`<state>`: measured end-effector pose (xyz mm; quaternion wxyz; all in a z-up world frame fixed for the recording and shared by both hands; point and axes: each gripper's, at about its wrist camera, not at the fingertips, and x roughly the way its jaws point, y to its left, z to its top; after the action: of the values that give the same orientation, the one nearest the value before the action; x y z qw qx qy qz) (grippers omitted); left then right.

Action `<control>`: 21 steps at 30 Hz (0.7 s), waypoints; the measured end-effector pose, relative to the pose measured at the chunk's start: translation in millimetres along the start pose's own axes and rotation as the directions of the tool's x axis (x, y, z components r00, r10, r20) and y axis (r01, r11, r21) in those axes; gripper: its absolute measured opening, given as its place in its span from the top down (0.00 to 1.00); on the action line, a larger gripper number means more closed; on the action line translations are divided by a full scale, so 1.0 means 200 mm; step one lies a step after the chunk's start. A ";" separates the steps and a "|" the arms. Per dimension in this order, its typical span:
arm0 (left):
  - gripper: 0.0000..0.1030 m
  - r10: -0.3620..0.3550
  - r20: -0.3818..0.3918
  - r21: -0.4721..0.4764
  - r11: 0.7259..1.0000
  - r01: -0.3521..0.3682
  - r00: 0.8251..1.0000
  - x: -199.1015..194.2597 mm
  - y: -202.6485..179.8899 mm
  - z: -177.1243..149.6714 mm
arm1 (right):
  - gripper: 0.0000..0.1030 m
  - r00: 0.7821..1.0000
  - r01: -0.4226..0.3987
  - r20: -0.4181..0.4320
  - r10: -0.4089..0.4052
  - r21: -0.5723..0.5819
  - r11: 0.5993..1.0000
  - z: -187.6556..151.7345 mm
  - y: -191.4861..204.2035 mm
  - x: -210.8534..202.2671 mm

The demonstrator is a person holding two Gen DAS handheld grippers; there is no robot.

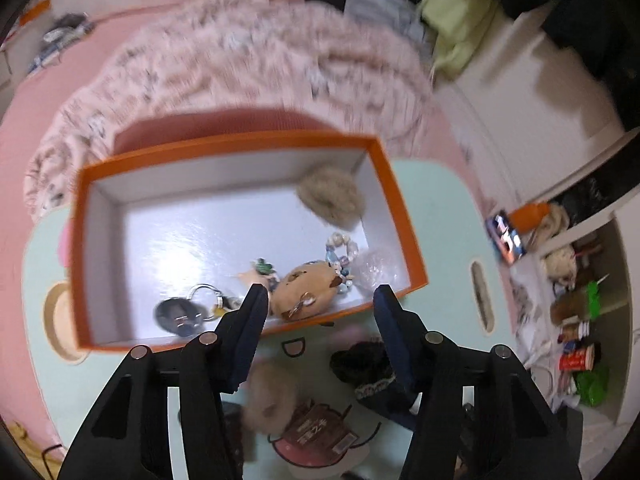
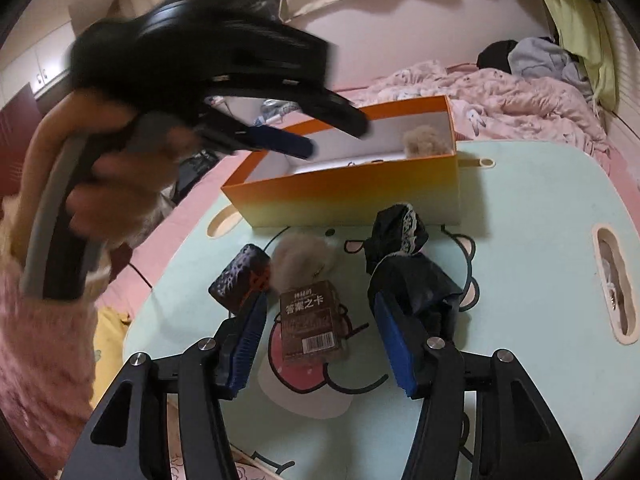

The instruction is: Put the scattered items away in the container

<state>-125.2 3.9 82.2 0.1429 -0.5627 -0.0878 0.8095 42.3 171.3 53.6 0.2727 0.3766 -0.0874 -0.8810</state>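
An orange box (image 1: 400,216) stands on the mint table (image 2: 520,240). Inside it lie a beige pompom (image 1: 332,196), a bead bracelet (image 1: 340,256), a tan plush toy (image 1: 308,292) and a keyring (image 1: 188,312). My left gripper (image 1: 320,300) hovers open over the box's near wall with nothing between its fingers; the right wrist view shows it (image 2: 334,136) above the box. My right gripper (image 2: 319,300) is open low over the table, straddling a brown card pack (image 2: 308,320). Beside the pack lie another beige pompom (image 2: 304,256), a black lace fabric (image 2: 400,232) and a dark patterned case (image 2: 240,276).
A pink blanket (image 1: 240,60) is heaped on the bed behind the table. A lit phone (image 1: 506,236) and cluttered shelves (image 1: 576,320) are at the right. A hand in a pink sleeve (image 2: 40,340) holds the left gripper. The table has a slot handle (image 2: 612,280) near its right edge.
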 end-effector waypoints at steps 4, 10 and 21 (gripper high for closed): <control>0.51 0.062 -0.049 0.020 0.998 -0.061 0.997 0.10 -0.04 0.02 | 0.46 1.000 -0.001 0.002 0.001 0.000 1.000 -0.01 0.01 0.00; 0.64 0.086 -0.113 -0.001 0.996 -0.087 0.990 0.23 0.00 0.05 | 0.46 1.000 -0.008 -0.005 0.008 0.006 1.000 -0.01 0.00 0.01; 0.71 -0.015 0.113 -0.024 1.000 0.018 0.993 -0.16 0.08 0.07 | 0.46 1.000 -0.014 -0.003 0.014 0.026 1.000 -0.01 -0.02 0.02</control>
<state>-129.2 -21.8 111.0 0.1376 -0.5168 -0.1105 0.8377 40.3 172.4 48.4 0.2740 0.3810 -0.1009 -0.8772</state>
